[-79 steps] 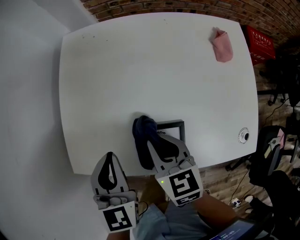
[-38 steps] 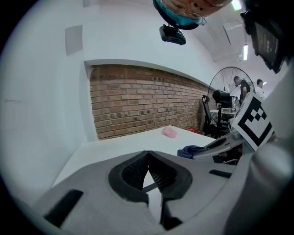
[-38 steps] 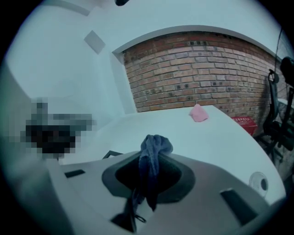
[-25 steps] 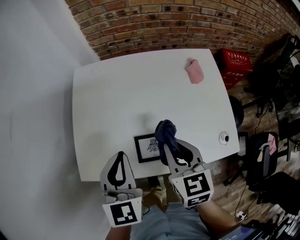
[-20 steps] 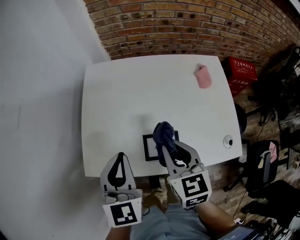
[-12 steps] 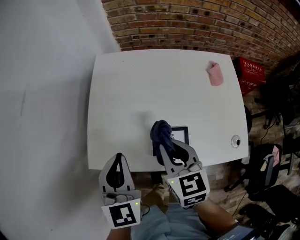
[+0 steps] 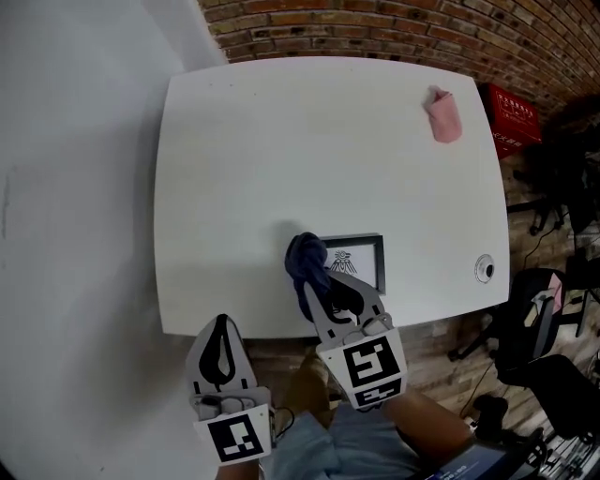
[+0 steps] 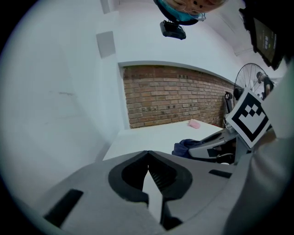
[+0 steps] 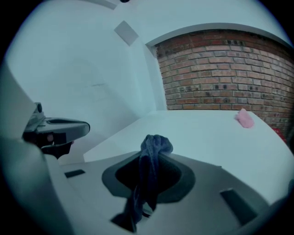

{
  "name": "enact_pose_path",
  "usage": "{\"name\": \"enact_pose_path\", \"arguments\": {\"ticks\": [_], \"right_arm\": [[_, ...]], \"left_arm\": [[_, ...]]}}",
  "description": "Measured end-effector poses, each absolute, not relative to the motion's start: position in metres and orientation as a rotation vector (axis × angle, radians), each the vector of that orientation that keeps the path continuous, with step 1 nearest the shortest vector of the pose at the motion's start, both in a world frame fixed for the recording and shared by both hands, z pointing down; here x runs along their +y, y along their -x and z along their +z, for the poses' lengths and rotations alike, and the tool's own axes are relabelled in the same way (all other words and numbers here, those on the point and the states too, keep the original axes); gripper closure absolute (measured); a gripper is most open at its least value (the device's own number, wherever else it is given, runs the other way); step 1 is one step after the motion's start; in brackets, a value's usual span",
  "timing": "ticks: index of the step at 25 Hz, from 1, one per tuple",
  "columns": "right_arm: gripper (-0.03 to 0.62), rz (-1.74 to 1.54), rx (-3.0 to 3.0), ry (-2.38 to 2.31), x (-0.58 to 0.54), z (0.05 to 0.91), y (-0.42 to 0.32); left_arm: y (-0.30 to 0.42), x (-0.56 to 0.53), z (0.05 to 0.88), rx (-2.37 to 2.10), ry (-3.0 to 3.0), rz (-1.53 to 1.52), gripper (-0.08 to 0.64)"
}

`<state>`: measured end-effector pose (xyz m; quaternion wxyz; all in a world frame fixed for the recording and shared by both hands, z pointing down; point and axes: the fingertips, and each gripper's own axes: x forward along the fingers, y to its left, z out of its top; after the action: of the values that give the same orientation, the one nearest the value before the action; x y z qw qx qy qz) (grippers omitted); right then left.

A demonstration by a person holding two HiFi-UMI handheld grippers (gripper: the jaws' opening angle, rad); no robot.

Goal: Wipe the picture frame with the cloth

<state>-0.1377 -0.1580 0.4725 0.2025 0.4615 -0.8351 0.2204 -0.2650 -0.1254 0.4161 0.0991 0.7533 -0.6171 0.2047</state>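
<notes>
My right claw [image 7: 312,279] is clamped on a dark blue cloth [image 7: 306,257]. In the right gripper view the cloth runs up between the two jaws, bunches into a crumpled knob above their tips, and hangs in a loose tail below them. From the head view that bunched end sits over the left edge of the frame [image 7: 366,265], though I cannot tell whether it is pressed onto it or just above it.

The frame lies flat on the white desk [image 7: 281,141], close to the near edge and a little right of centre. It is a small rectangle with a thin dark border, a white mat, and a small dark drawing near its top. Its left part is hidden under the cloth and my claw; the right side and both right corners show plainly.

My left claw [image 7: 221,323] is held just off the desk's near edge, well apart from the frame. Its jaws are closed together with nothing between them.

A pink cloth [image 7: 443,114] lies far off by the desk's far right corner, and a round grommet [image 7: 485,269] sits near the right edge. A brick wall [image 7: 394,23] stands behind the desk.
</notes>
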Motion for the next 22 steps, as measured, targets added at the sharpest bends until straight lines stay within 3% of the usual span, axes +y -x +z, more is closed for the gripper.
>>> {"name": "enact_pose_path", "arguments": {"ticks": [22], "right_arm": [[0.520,0.674,-2.241,-1.337,-0.153,0.507,0.101]], "left_arm": [[0.242,-0.132,0.437,-1.759,-2.288,0.676,0.551]]}}
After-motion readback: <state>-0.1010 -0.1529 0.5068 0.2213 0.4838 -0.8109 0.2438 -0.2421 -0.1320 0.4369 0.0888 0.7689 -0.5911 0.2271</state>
